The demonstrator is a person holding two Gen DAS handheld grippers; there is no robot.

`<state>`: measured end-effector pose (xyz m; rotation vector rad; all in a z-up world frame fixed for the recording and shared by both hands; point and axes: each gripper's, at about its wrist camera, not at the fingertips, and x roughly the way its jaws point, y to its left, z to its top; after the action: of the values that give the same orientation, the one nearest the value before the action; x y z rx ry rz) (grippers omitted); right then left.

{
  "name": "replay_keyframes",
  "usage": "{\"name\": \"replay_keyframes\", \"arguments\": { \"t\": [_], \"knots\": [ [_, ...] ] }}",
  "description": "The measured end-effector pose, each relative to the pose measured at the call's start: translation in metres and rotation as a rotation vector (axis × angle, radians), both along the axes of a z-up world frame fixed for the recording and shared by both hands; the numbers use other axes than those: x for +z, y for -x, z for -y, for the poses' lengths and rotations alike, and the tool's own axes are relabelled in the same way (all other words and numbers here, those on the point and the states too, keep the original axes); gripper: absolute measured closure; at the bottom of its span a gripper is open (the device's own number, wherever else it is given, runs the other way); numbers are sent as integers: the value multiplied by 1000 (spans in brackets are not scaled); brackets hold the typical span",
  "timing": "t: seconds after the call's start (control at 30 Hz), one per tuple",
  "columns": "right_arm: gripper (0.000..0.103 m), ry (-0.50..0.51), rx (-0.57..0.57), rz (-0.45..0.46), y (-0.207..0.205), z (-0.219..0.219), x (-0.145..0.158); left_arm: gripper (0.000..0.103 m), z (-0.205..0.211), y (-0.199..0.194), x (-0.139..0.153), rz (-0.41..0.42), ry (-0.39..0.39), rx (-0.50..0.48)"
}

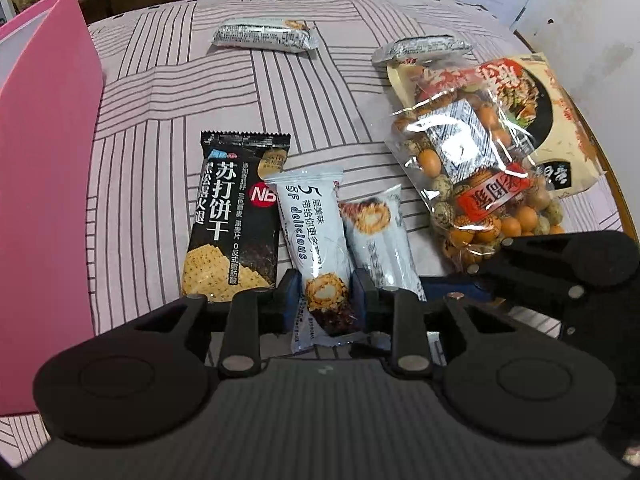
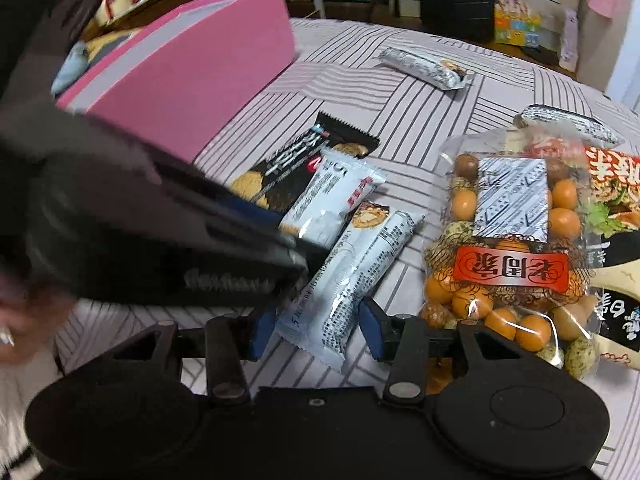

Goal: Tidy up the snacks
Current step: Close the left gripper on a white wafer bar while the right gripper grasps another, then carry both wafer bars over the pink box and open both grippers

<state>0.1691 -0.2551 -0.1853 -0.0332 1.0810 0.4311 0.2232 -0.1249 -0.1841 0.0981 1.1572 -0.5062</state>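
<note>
The left gripper point(image 1: 325, 295) pinches a white snack bar point(image 1: 316, 240) pointing toward 12 o'clock, while the right gripper point(image 2: 316, 330) straddles, spread, a second bar point(image 2: 352, 276) pointing toward 1 o'clock, nut bag point(image 2: 508, 248) at 3 o'clock.

A black soda-cracker pack point(image 1: 232, 220) lies flat at the centre, and a white pastry bar point(image 1: 316, 248) overlaps its 3 o'clock edge beside a second white bar point(image 1: 380, 240). At 2 o'clock a clear bag of coated nuts point(image 1: 472, 176) rests on a beige noodle packet point(image 1: 560, 120). Two silver-white bars point(image 1: 264, 36) point(image 1: 424, 49) lie apart near 12 o'clock, and a pink box point(image 1: 44, 200) stands at 9 o'clock.
</note>
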Motion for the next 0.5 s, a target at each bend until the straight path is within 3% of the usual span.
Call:
{"name": "replay_keyframes", "arguments": {
  "t": [0.13, 0.4, 0.5],
  "knots": [
    [56, 90, 52, 81, 9, -10, -1, 77, 5, 6, 1, 44, -31, -5],
    [60, 83, 46, 60, 12, -8, 5, 78, 1, 11, 8, 30, -34, -9],
    [60, 127, 65, 82, 19, -15, 2, 79, 0, 16, 12, 31, -38, -3]
  ]
}}
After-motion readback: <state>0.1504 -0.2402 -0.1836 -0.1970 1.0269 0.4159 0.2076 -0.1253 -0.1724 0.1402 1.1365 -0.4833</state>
